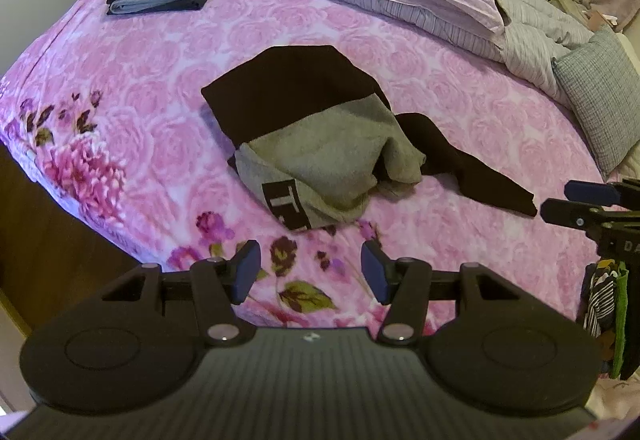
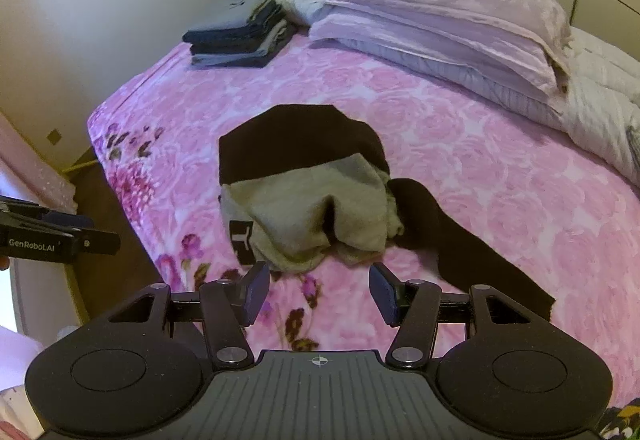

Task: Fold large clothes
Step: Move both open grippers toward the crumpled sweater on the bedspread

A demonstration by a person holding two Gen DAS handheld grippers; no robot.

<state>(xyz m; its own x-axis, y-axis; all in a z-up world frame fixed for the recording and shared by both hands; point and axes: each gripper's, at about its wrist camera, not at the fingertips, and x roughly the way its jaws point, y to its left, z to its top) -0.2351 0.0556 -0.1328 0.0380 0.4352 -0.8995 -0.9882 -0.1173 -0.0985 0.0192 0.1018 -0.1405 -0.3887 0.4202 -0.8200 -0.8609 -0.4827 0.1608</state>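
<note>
Both grippers, left gripper (image 1: 310, 270) and right gripper (image 2: 319, 294), hover over the bed (image 1: 480, 232) with jaws wide apart, empty. Just beyond them a crumpled black-and-grey sweatshirt (image 1: 320, 144) lies mid-bed, one sleeve (image 2: 472, 252) trailing right.

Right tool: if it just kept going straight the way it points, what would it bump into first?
Probably the crumpled grey-and-black garment. The right tool is open and empty above the pink blanket, aimed at the garment's near grey edge. Depth is hard to judge; it might brush the blanket just short of it.
</note>
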